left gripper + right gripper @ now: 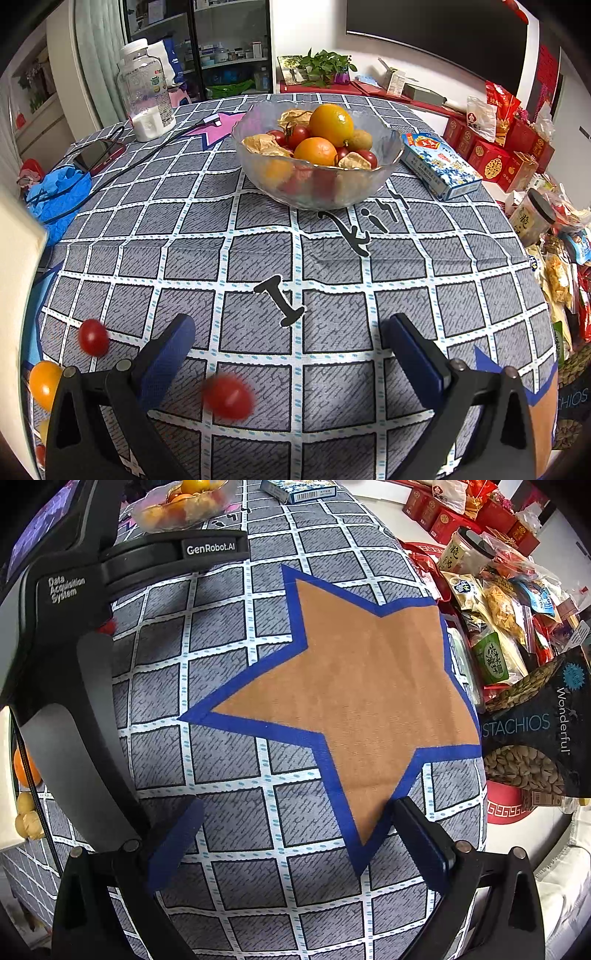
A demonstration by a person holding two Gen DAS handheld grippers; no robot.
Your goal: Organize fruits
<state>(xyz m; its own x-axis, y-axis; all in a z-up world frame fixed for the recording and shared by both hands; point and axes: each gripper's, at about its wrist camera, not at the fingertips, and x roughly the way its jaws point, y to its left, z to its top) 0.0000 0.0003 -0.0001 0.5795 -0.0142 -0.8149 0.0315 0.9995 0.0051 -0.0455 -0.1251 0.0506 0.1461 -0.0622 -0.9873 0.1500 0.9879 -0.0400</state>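
Checked tablecloth (258, 236) holds one glass bowl (317, 158), two loose cherry tomatoes (93, 337).

Bright, even indoor light, soft shadows. Heavy fisheye bending with black corners. The nearest cherry tomato (228, 397) is smeared with blur; the glass bowl (258, 162) glints faintly.

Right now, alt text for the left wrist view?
The open left gripper hangs over a grey grid tablecloth, with a blurred cherry tomato between its fingers. A glass bowl of oranges, tomatoes and other fruit sits farther back. Another tomato and a yellow fruit lie at left.
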